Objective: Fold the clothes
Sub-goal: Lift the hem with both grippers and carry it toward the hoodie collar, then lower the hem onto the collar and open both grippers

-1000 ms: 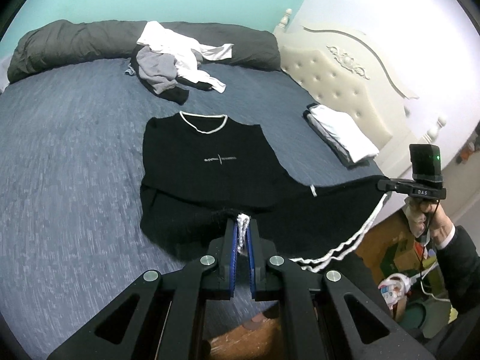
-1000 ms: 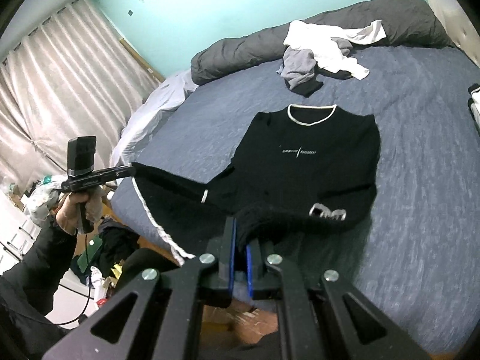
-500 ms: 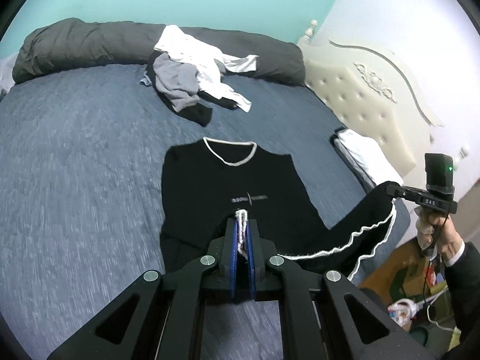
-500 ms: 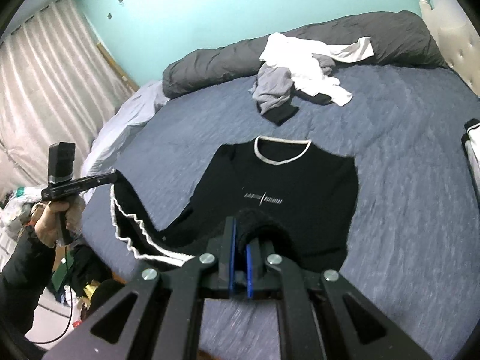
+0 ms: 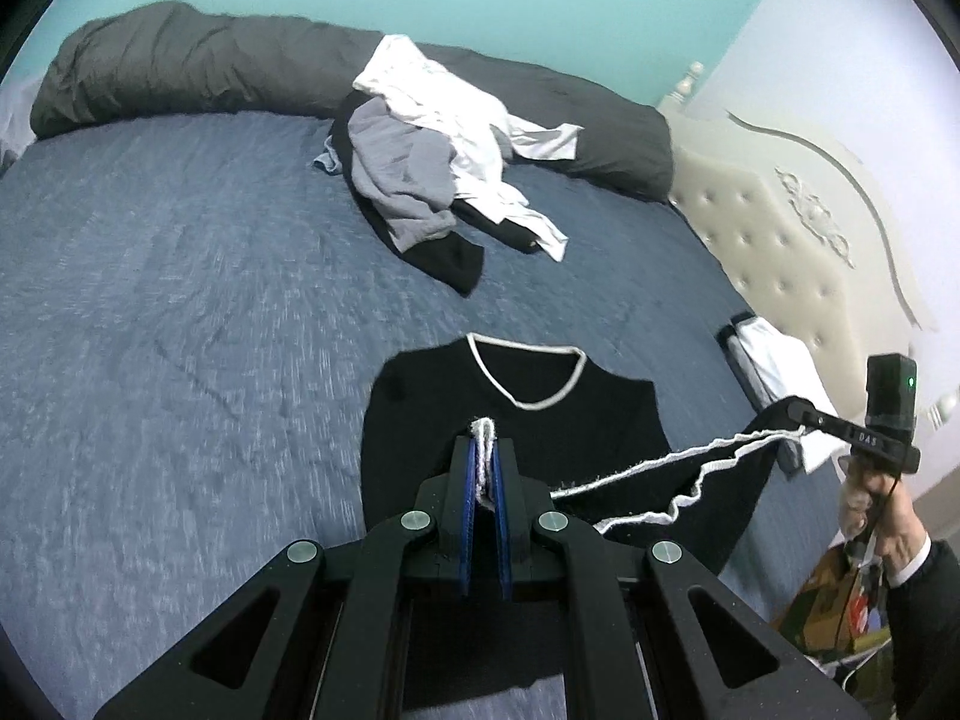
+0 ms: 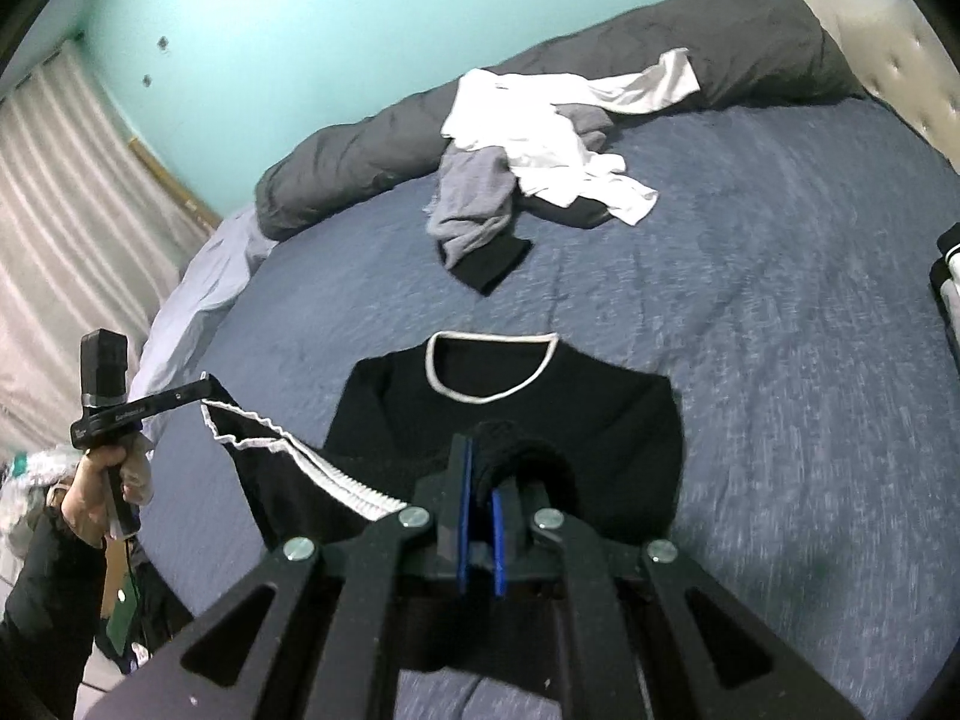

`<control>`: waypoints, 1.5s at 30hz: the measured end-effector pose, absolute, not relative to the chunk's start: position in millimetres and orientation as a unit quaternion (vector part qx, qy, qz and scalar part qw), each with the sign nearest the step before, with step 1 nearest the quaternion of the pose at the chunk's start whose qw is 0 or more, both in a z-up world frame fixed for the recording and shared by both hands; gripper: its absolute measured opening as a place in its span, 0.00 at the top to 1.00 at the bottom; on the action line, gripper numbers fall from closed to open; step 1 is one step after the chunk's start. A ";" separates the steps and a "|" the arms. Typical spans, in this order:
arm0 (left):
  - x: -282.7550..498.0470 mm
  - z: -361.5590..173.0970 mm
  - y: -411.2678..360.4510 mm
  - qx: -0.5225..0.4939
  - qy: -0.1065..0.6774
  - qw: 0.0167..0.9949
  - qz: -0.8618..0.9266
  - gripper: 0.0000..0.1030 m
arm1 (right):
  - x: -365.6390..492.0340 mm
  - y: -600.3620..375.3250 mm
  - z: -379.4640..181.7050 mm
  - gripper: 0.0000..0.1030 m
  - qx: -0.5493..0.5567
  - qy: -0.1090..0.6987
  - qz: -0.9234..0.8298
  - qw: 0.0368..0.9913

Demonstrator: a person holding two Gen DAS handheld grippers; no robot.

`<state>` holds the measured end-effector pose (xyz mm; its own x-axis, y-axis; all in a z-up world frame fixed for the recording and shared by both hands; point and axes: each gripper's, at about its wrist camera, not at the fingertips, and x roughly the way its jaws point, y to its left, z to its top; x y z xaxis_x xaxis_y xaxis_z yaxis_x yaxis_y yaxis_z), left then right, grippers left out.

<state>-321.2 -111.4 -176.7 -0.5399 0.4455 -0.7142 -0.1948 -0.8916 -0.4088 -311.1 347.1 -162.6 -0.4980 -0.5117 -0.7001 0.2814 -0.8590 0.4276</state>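
Observation:
A black sweater [image 5: 414, 414] with a white-edged collar [image 5: 528, 402] lies flat on the blue bed [image 5: 180, 312]. My left gripper [image 5: 483, 450] is shut on its white-trimmed bottom hem, held above the chest just short of the collar. In the right wrist view, my right gripper [image 6: 480, 468] is shut on a bunched black part of the same hem over the sweater [image 6: 606, 420]. The hem stretches between both grippers as a wavy white line [image 5: 690, 462]. Each view shows the other gripper off to the side: right gripper [image 5: 795, 405], left gripper [image 6: 207, 389], each in a hand.
A heap of white, grey and black clothes [image 5: 432, 180] lies beyond the collar, in front of a rolled dark grey duvet [image 5: 180, 78]. A folded stack [image 5: 774, 372] sits by the cream headboard [image 5: 810, 228]. Curtains [image 6: 48, 210] hang past the bed's left edge.
Both grippers have carried the hem up and forward from the bed's near edge to over the chest, so the sweater's lower half is lifted and doubling over towards the collar.

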 end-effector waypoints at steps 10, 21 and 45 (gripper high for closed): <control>-411.7 -233.3 -111.2 -0.470 -0.158 0.169 0.852 0.94 | -394.9 363.0 -213.7 0.95 0.464 -0.160 -0.848 0.201; -467.2 -312.8 -112.6 -0.502 -0.175 0.139 0.835 0.94 | -453.7 367.8 -301.3 0.95 0.511 -0.179 -0.824 0.164; -439.4 -311.6 -130.7 -0.473 -0.159 0.135 0.856 0.66 | -435.3 395.5 -285.9 0.40 0.468 -0.192 -0.846 0.171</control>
